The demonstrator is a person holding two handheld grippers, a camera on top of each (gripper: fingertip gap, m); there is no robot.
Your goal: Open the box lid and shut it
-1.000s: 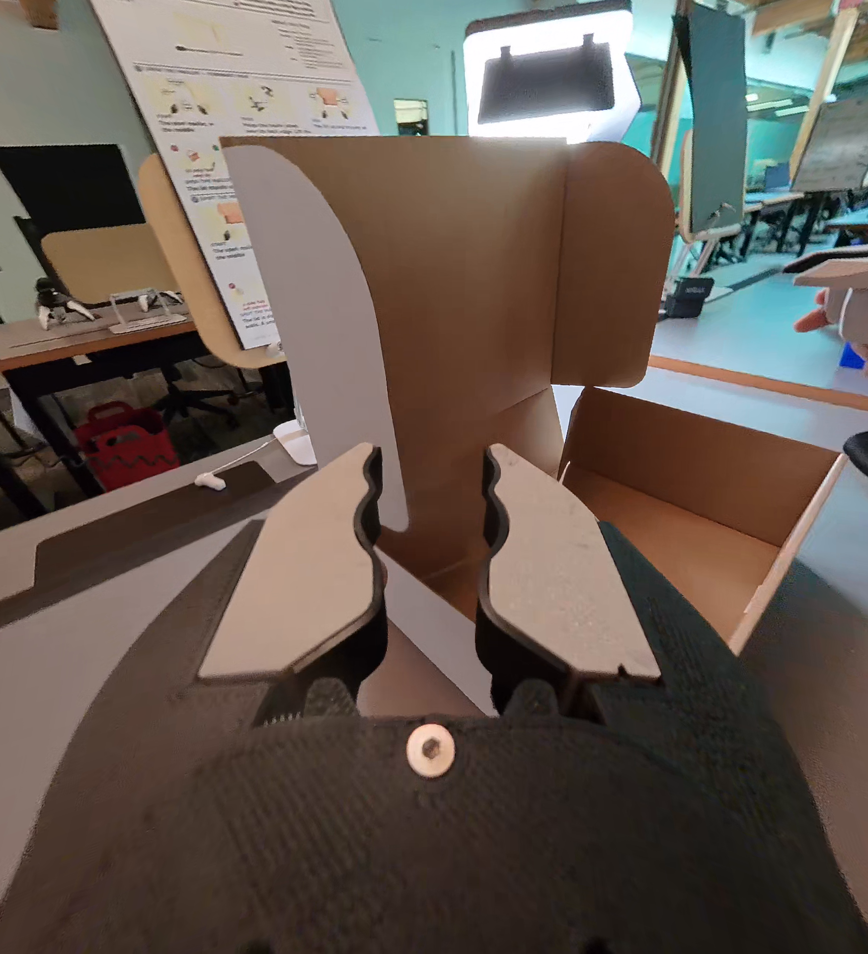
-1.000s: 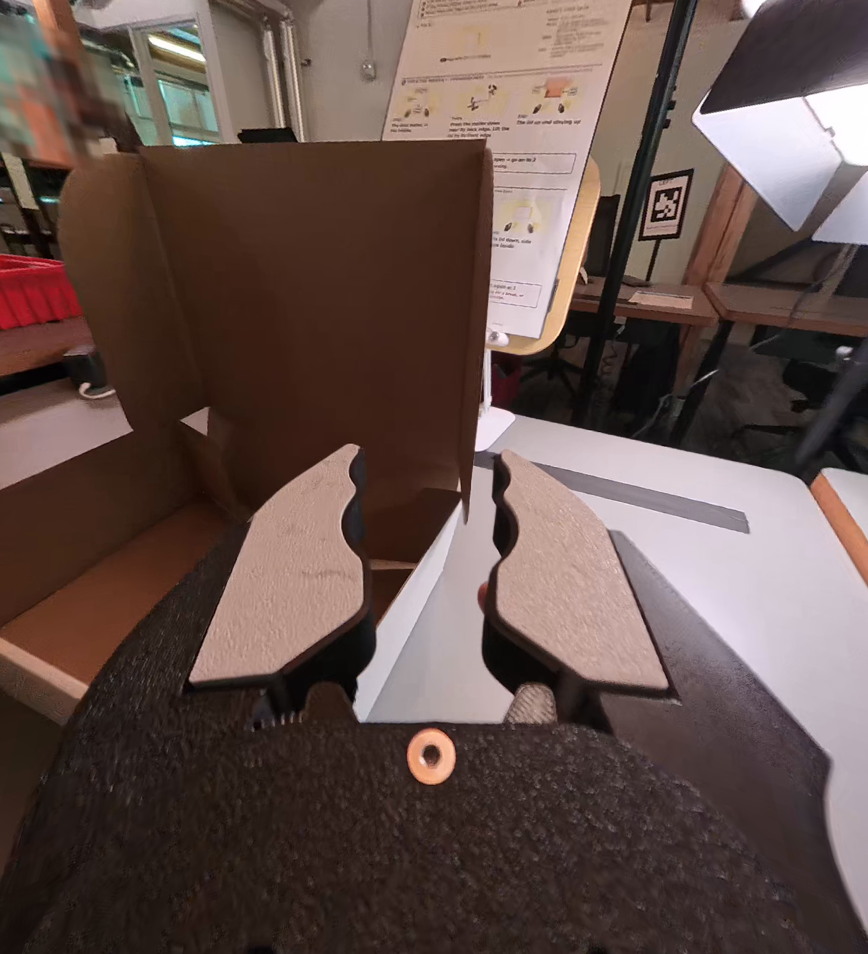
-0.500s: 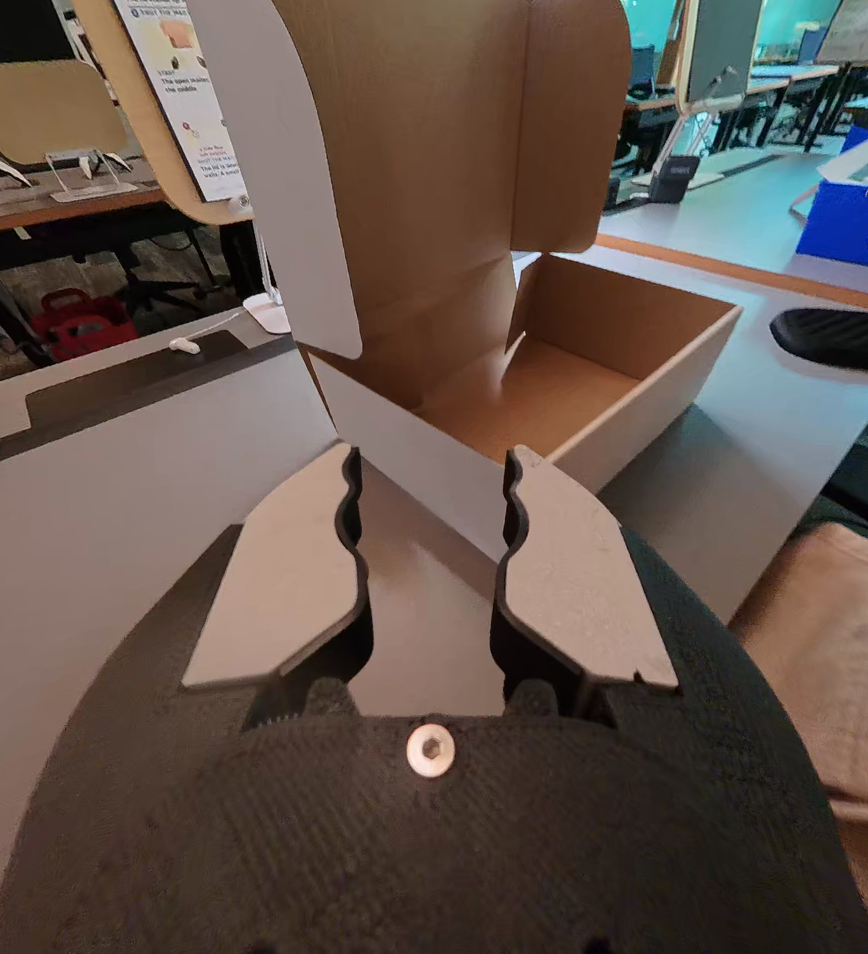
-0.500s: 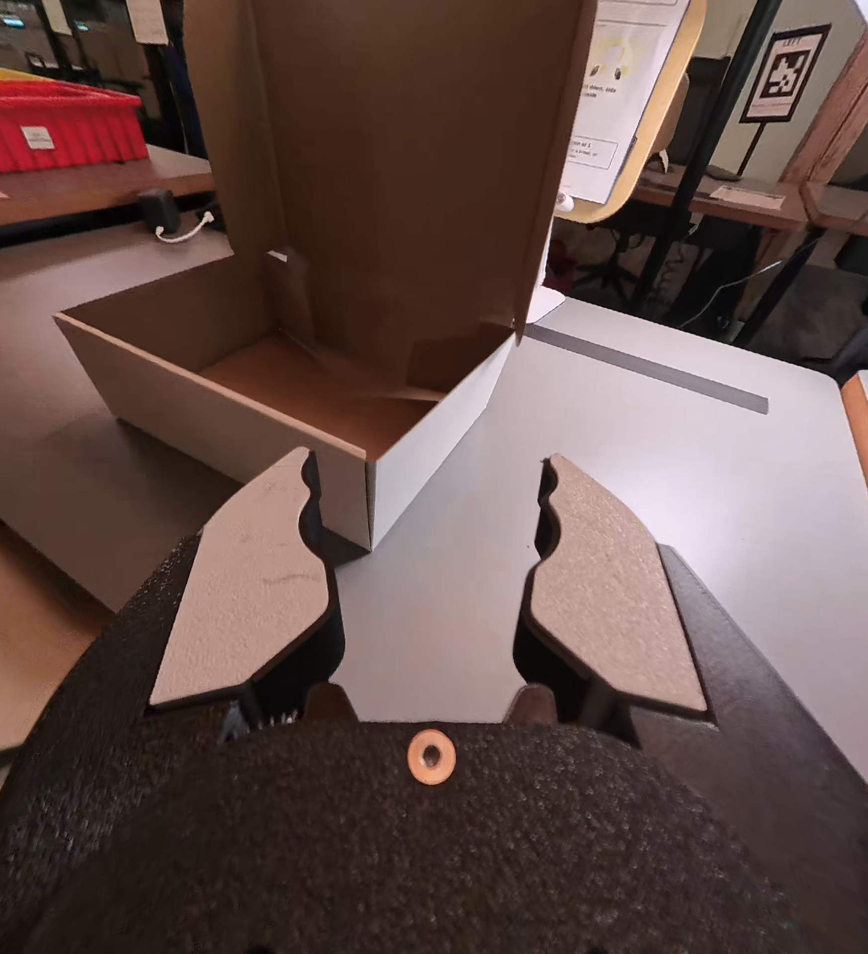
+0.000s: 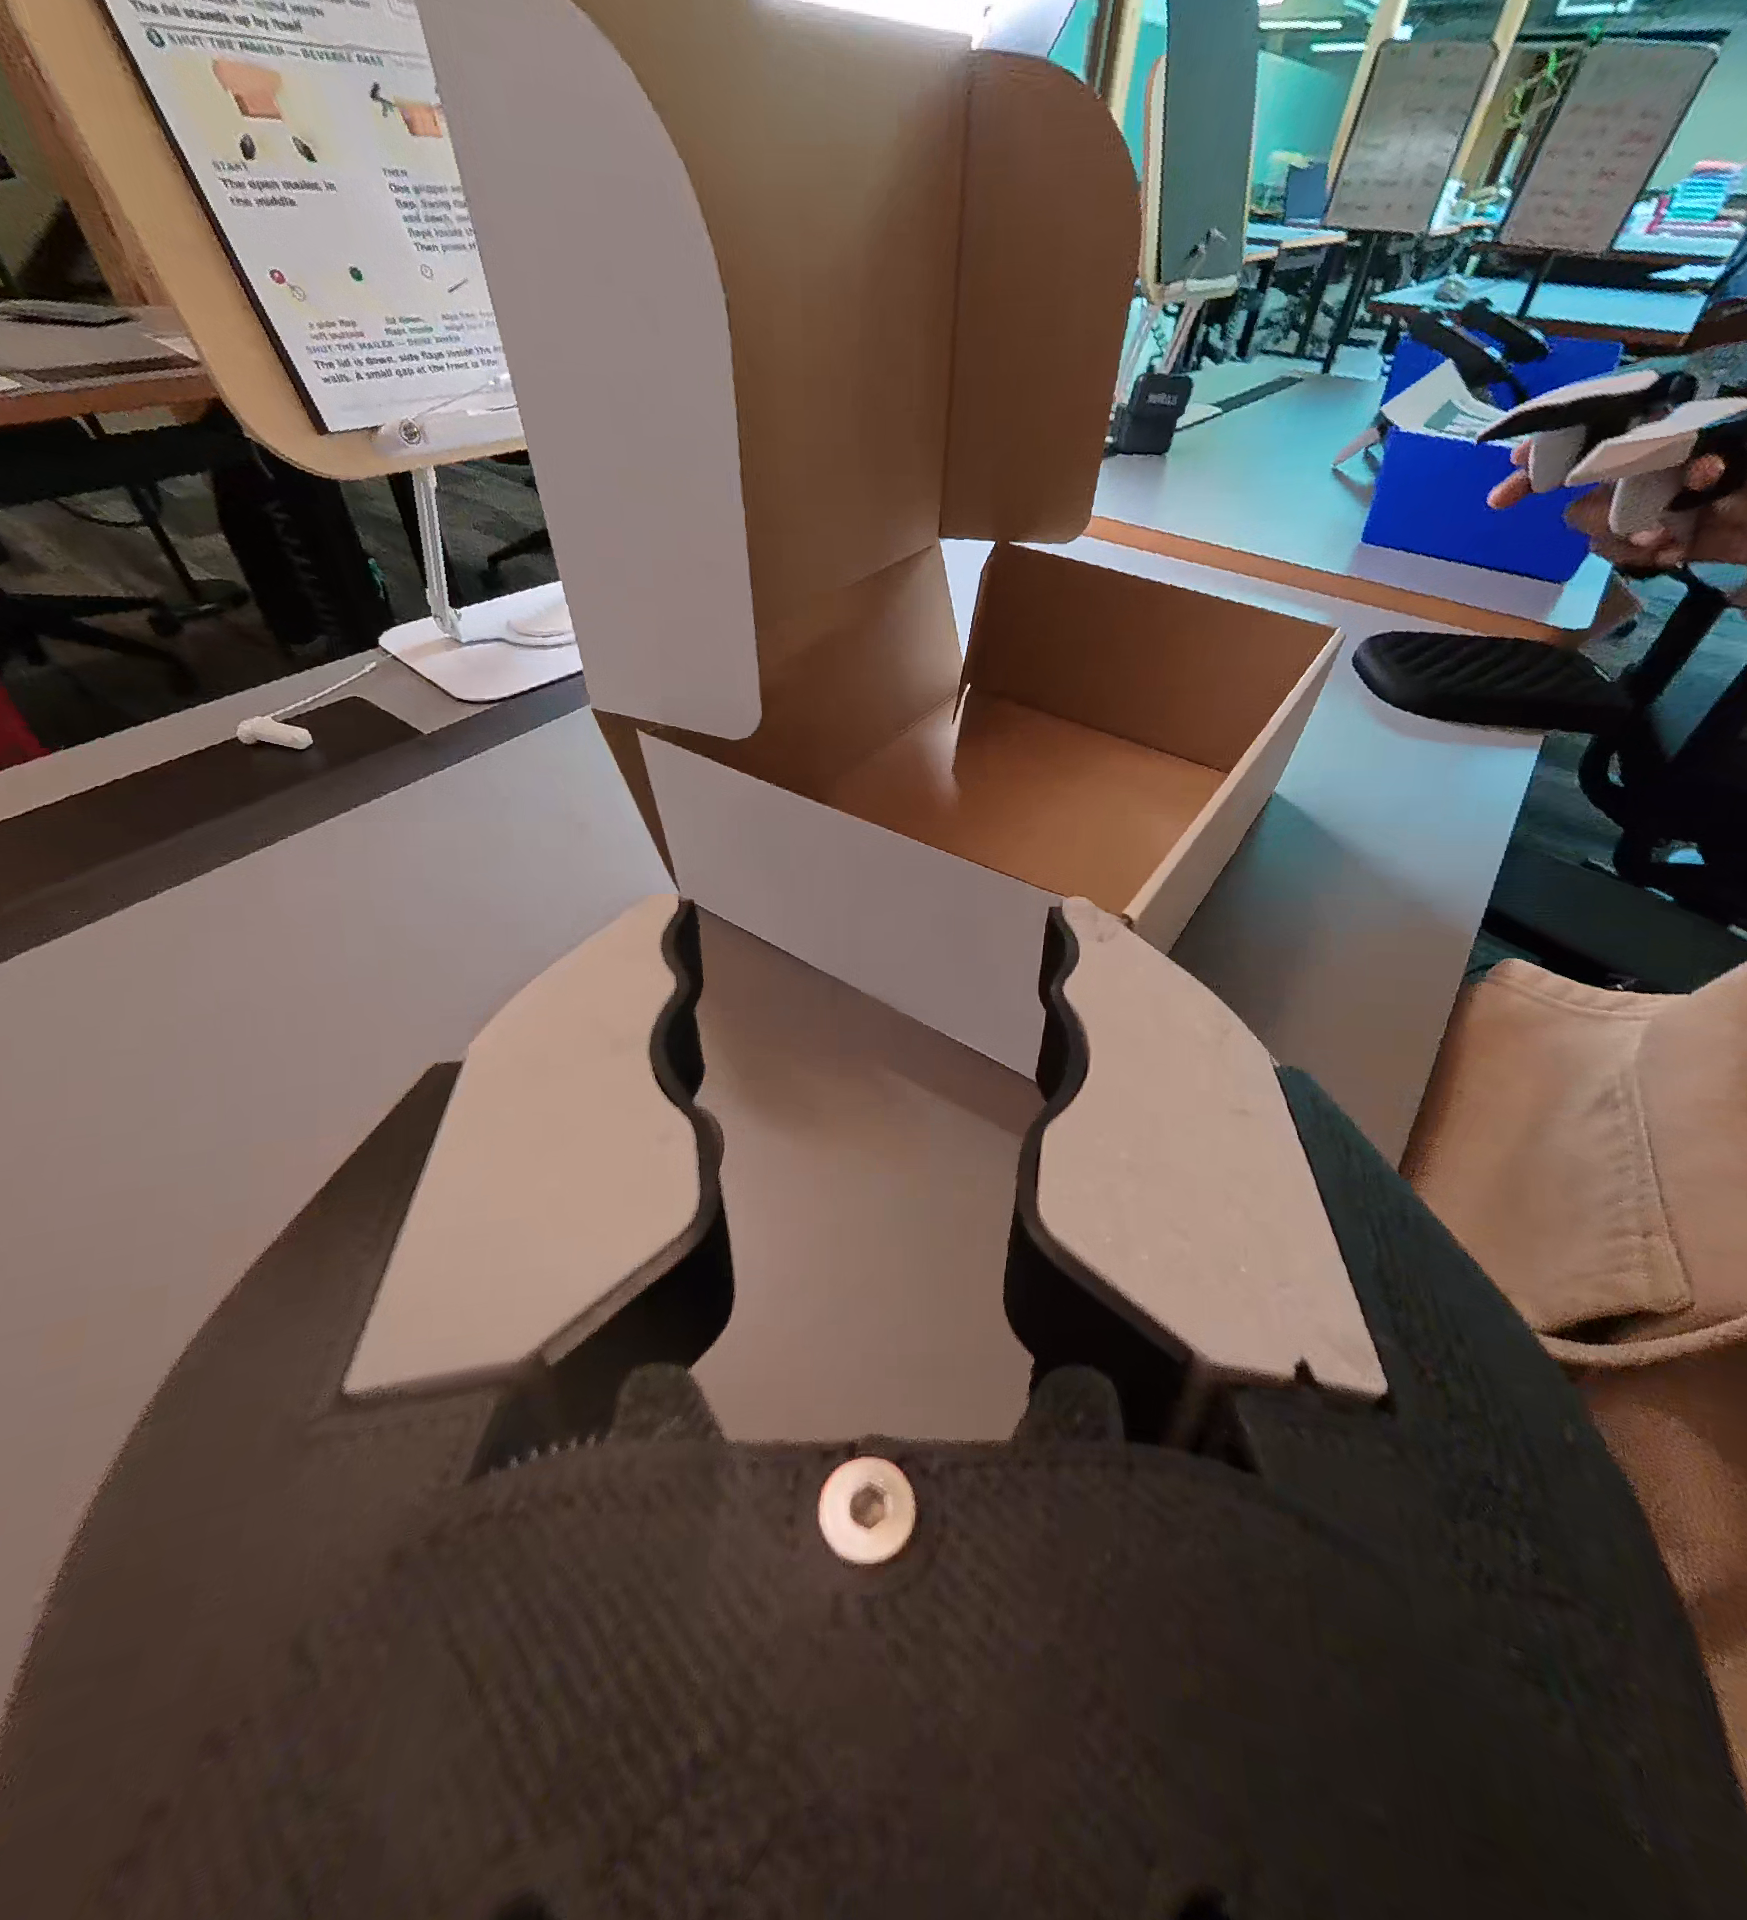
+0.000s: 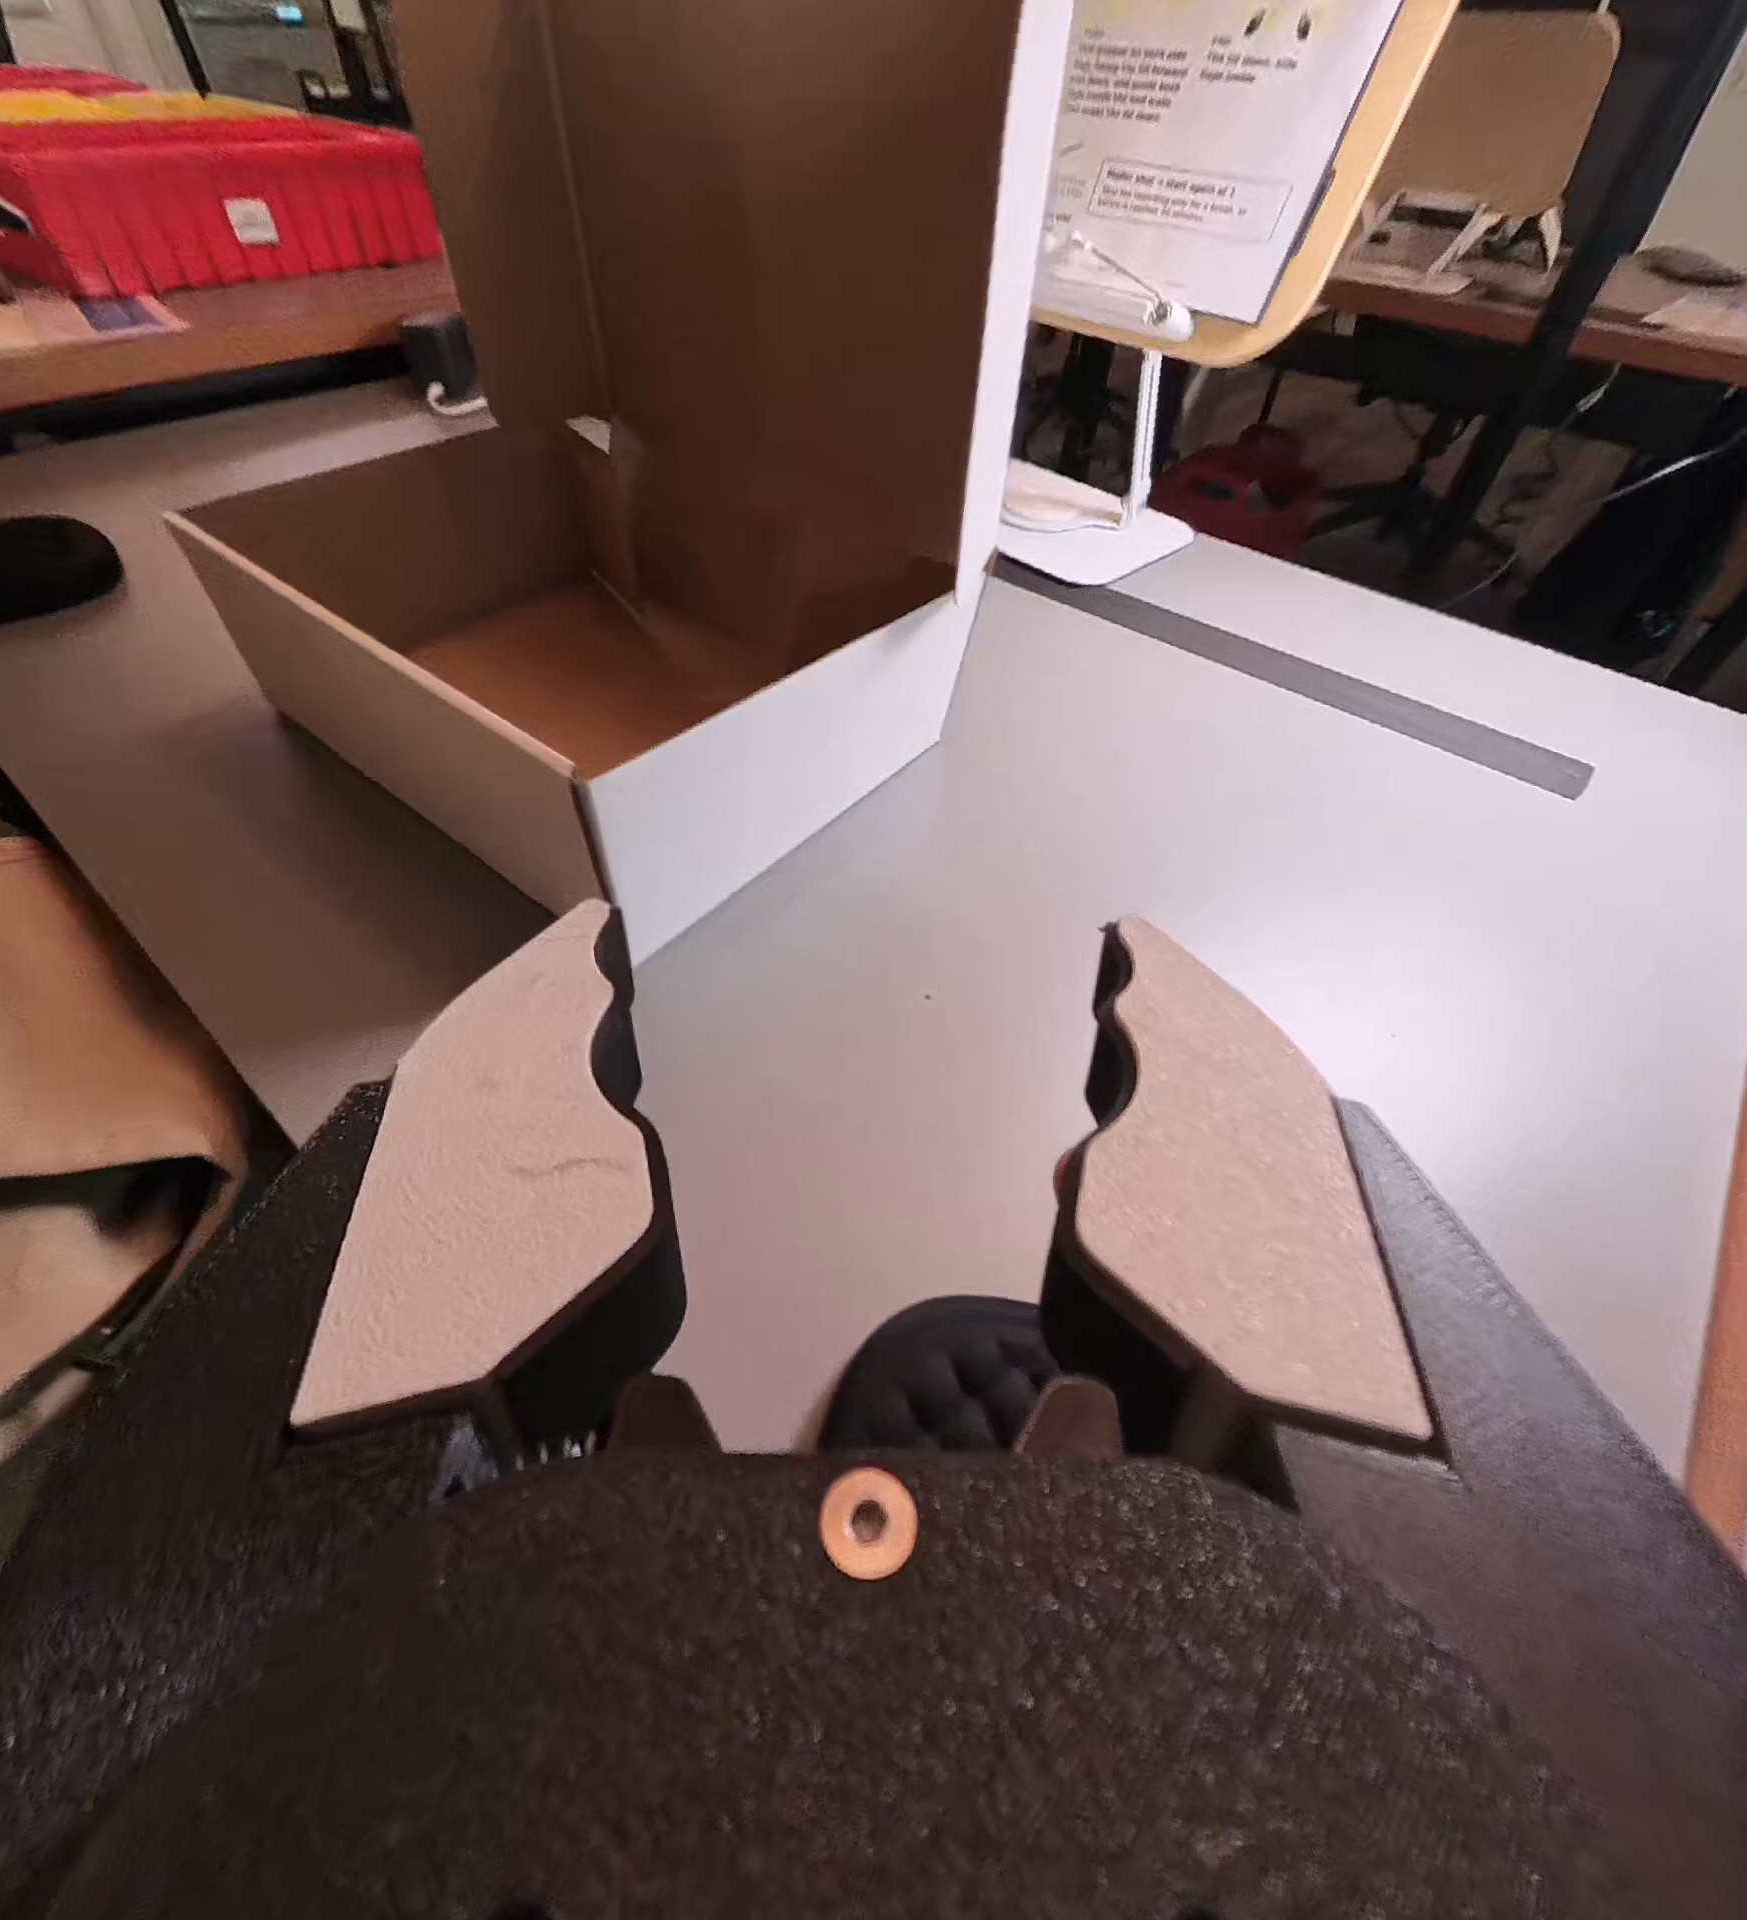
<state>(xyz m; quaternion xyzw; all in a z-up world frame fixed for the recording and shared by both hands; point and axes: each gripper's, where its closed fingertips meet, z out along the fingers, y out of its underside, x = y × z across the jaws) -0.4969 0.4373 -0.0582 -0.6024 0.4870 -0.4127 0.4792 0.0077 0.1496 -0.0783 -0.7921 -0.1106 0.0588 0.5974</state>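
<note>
A cardboard box, white outside and brown inside, stands open and empty on the grey table. Its lid stands upright at the back with both side flaps folded forward. My left gripper is open and empty, just short of the box's left wall. The box also shows in the right wrist view, with the lid upright. My right gripper is open and empty, off the box's near right corner. The right gripper also shows far right in the left wrist view, held in a hand.
An instruction board on a white stand is behind the box. A dark tape strip crosses the table. A black chair armrest is at the table's front edge, beside a tan sleeve. A red bin sits on another desk.
Both grippers have drawn back from the box's side flaps and opened wider. The lid stays upright. The box now lies farther ahead in both views.
</note>
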